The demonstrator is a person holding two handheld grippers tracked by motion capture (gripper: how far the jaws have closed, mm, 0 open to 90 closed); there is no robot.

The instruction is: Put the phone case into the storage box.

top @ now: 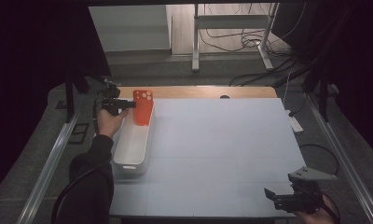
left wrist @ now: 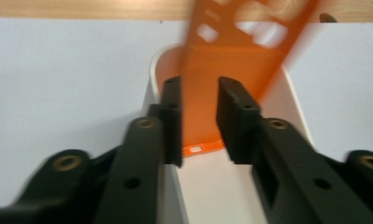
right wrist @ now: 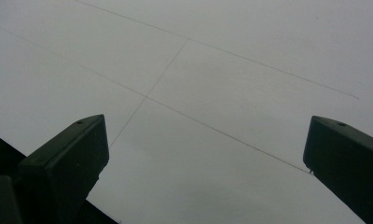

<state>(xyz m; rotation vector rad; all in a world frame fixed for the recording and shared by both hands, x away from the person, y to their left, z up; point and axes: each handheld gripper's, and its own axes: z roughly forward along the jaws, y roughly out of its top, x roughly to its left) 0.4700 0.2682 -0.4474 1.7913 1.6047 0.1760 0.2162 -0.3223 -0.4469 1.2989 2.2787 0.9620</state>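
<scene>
An orange phone case (top: 143,108) stands on end, leaning at the far end of a long white bin (top: 132,156) on the table's left side. My left gripper (top: 129,104) is level with the case's left edge, at the bin's far end. In the left gripper view, my left gripper (left wrist: 198,84) has its jaws parted a little. The blurred case (left wrist: 231,51) stands just beyond them, with its lower edge on the bin's floor (left wrist: 212,186). My right gripper (top: 271,196) hovers open near the table's front right corner. Between the wide-apart jaws of my right gripper (right wrist: 203,135) lies bare table.
The pale grey table (top: 222,140) has a wooden strip (top: 198,92) along its far edge. Metal rails run down both sides. Beyond the table are a frame's legs and loose cables on the floor. The table's front edge (right wrist: 44,196) lies close under the right gripper.
</scene>
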